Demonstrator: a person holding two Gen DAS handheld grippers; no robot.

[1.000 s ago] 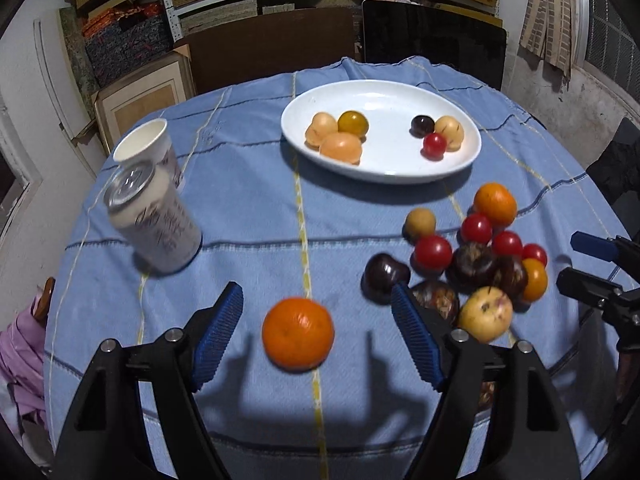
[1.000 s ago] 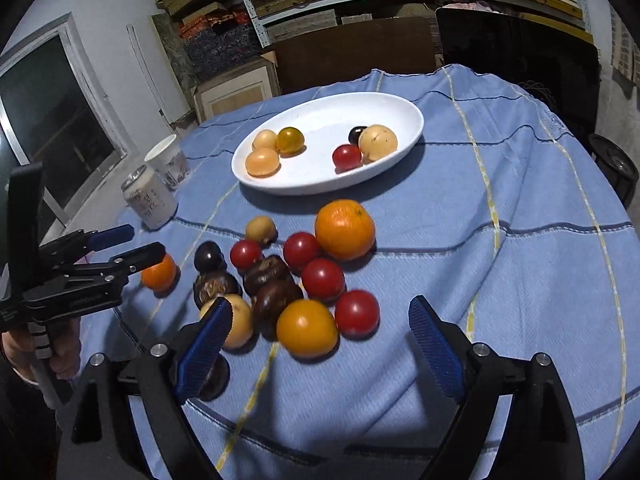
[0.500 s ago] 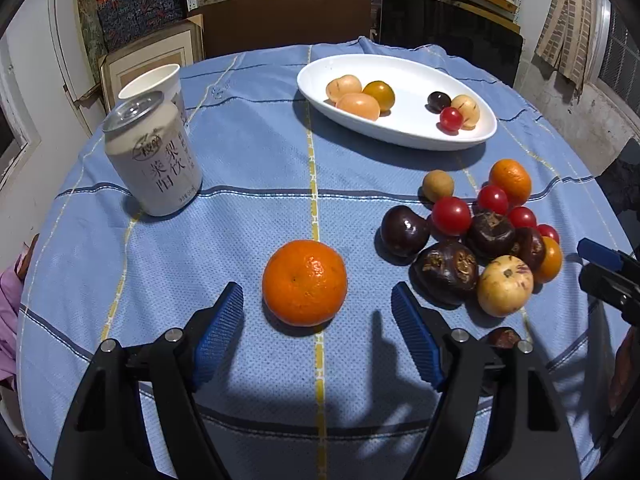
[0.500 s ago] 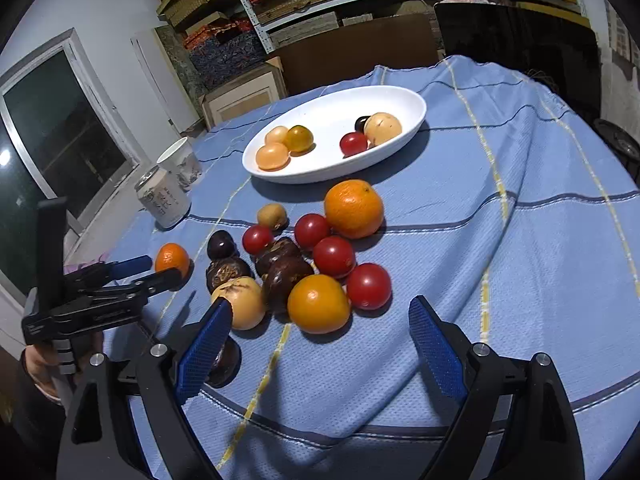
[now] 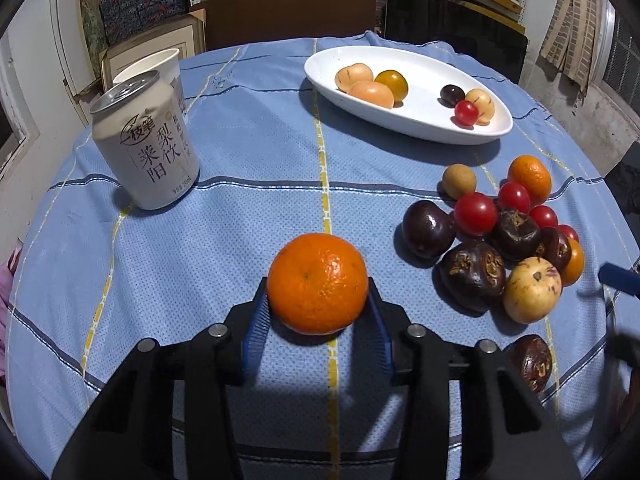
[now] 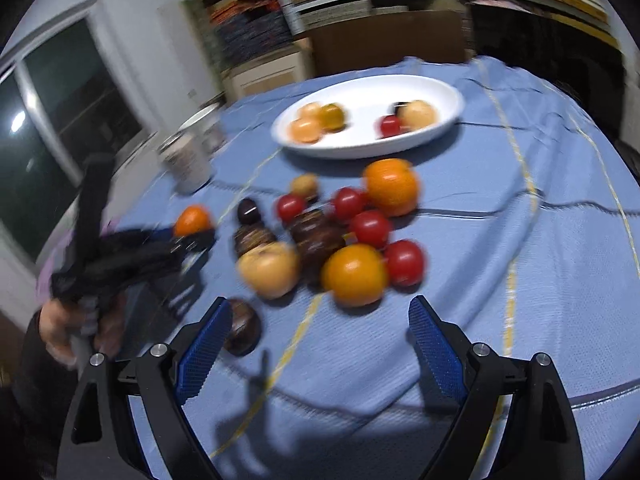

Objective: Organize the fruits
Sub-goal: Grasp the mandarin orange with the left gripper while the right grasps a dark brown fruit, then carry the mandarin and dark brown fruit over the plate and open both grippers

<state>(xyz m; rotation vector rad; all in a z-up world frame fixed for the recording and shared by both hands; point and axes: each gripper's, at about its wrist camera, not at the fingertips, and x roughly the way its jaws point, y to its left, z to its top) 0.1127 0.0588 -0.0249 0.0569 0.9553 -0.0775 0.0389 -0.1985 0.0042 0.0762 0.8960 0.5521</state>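
Left gripper (image 5: 318, 308): closed narrowly on the orange (image 5: 317, 283) — both blue pads are pressed against its sides, on the desk (image 5: 248, 152).
Right gripper (image 6: 316, 344): jaws held wide, nothing between them; this view is blurred.
Open room: bare blue cloth is seen between the orange and the white plate (image 5: 408, 120).
Edges: the can (image 5: 146, 146) stands left — the fruit pile (image 5: 492, 248) lies right, near the desk's rim.
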